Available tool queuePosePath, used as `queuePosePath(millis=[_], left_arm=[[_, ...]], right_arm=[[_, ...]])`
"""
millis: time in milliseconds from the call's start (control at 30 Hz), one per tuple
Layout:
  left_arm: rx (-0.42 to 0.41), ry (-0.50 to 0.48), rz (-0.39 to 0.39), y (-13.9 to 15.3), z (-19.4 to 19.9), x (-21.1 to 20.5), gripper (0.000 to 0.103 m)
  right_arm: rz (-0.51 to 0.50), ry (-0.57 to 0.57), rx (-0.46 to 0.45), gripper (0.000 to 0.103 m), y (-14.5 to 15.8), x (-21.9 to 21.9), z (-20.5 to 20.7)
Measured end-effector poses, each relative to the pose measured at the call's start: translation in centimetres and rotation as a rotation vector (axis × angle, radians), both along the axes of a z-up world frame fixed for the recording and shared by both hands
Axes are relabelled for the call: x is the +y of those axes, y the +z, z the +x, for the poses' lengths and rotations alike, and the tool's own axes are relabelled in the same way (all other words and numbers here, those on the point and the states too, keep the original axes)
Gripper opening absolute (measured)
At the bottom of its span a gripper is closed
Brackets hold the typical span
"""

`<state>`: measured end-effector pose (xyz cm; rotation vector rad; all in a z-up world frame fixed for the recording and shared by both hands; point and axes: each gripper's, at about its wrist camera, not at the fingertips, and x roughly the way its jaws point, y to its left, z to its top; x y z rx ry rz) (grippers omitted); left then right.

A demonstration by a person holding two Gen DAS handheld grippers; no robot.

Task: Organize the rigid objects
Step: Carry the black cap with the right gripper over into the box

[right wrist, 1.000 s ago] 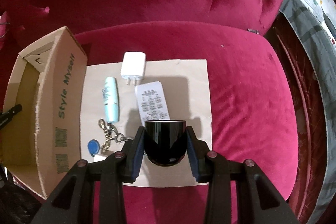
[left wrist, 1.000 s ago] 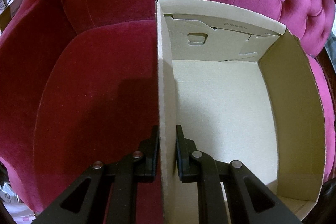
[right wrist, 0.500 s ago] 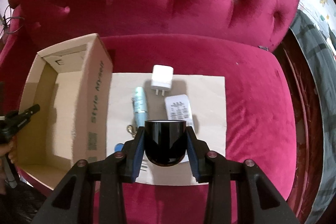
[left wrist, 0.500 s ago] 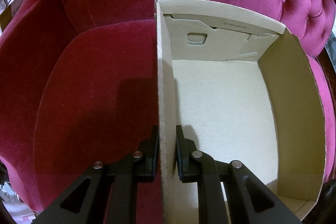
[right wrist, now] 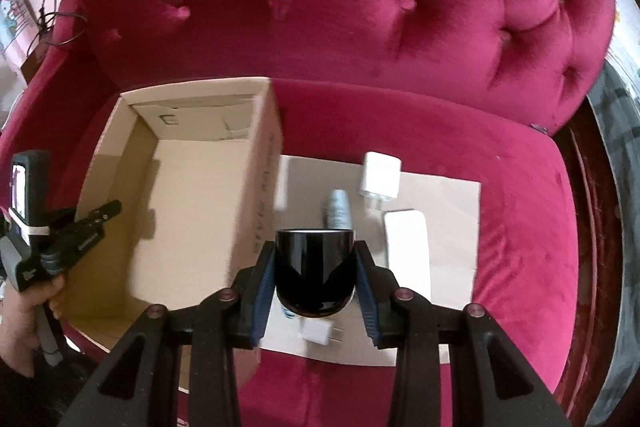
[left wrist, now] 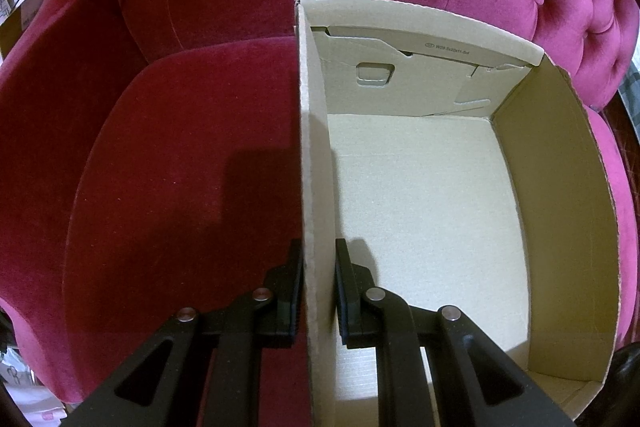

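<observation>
Pink velvet sofa (right wrist: 400, 27) under me, my right gripper (right wrist: 316, 291), clamped on the black cup (right wrist: 315, 273), has swung from the scattered items toward the box (right wrist: 192, 219), whose wall my left gripper (left wrist: 318, 287) apparently pinches.

Glossy black cup (right wrist: 315, 275) — upright, held off the sheet; open cardboard box (right wrist: 264, 163) on the red seat; white charger (right wrist: 380, 175), pale tube (right wrist: 338, 213) and white remote (right wrist: 407, 247) lie beside it — on flat cardboard (right wrist: 452, 227)

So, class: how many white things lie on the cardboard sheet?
3: a charger at the far edge, a flat pack right of the black cup, a small block below it. More may be hidden.
</observation>
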<state>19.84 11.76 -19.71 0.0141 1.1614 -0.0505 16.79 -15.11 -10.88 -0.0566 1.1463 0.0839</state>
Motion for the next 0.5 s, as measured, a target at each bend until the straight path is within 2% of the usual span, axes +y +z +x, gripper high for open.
queuePosePath(millis=[500], left_arm=[[0.000,-0.002,-0.005,0.1,0.0,0.3,0.015]], right_arm=[[0.041,0.117,-0.004,0.040,-1.0,6.4,1.8]])
